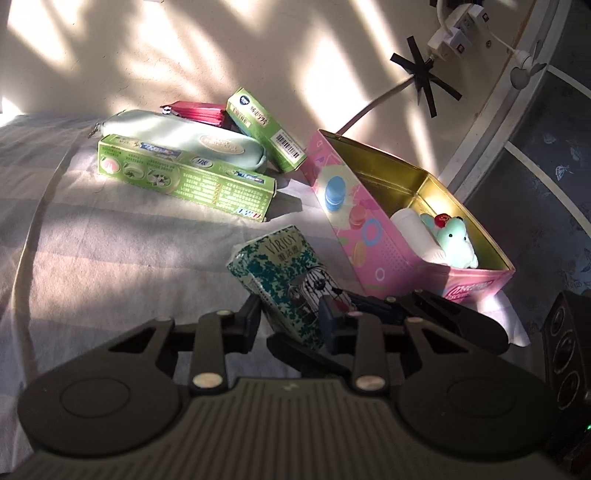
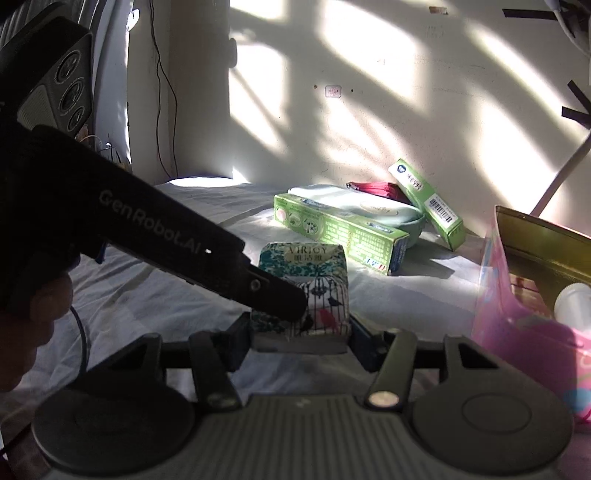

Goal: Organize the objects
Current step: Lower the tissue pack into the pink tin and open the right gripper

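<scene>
A teal-and-white tissue pack point(image 1: 284, 280) printed with a birdcage sits between the fingers of both grippers. My left gripper point(image 1: 290, 321) is shut on its lower end. My right gripper point(image 2: 301, 332) is shut on its sides, and the pack point(image 2: 314, 273) stands upright there. The left gripper's black body point(image 2: 147, 236) crosses the right wrist view and touches the pack. A pink tin box point(image 1: 369, 221) stands open to the right, holding a white roll point(image 1: 413, 232) and a mint plush bear point(image 1: 456, 243). The box also shows in the right wrist view point(image 2: 517, 321).
On the pale bed sheet point(image 1: 110, 251) behind lie a long green toothpaste box point(image 1: 184, 177), a mint pencil pouch point(image 1: 177, 136), a red pouch point(image 1: 199, 110) and a smaller green box point(image 1: 266, 129). The wall point(image 1: 221, 48) is close behind. A power strip point(image 1: 458, 29) hangs upper right.
</scene>
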Available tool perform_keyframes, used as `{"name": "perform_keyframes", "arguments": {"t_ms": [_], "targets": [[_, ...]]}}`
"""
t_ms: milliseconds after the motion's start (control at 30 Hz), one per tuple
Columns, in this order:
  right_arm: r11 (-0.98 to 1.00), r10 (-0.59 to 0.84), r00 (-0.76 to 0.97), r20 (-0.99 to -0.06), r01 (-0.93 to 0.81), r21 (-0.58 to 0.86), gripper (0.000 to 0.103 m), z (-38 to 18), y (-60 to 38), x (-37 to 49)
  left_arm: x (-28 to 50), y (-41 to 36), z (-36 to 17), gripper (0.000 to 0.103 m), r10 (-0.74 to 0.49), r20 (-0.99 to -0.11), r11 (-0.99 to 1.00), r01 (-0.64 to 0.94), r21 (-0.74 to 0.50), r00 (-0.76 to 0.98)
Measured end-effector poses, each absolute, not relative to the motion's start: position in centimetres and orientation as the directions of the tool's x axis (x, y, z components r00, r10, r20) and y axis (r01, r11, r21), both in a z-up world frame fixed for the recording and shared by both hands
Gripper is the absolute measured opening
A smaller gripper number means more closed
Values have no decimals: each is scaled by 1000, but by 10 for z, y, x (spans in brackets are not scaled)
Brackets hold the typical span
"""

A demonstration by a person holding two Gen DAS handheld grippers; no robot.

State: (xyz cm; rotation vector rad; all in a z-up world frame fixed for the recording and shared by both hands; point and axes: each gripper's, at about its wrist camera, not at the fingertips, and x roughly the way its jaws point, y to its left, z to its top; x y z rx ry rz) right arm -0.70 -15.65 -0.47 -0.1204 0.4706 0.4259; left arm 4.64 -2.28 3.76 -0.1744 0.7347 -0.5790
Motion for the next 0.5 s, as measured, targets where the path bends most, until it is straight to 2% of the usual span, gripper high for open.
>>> {"name": "perform_keyframes", "arguments": {"t_ms": [100, 233, 500], "targets": [[935, 311, 879, -361, -352, -52, 55, 12, -175, -14, 49, -50, 62, 36, -583, -537, 808, 507, -302, 610], [966, 210, 933, -293, -243, -83, 55, 25, -209, -10, 58, -101, 77, 36, -623, -511, 765, 598, -239, 592], [989, 144, 910, -388, -119, 89, 56, 24, -284, 34, 94, -177, 62, 38, -617, -576, 741, 643, -194, 536]]}}
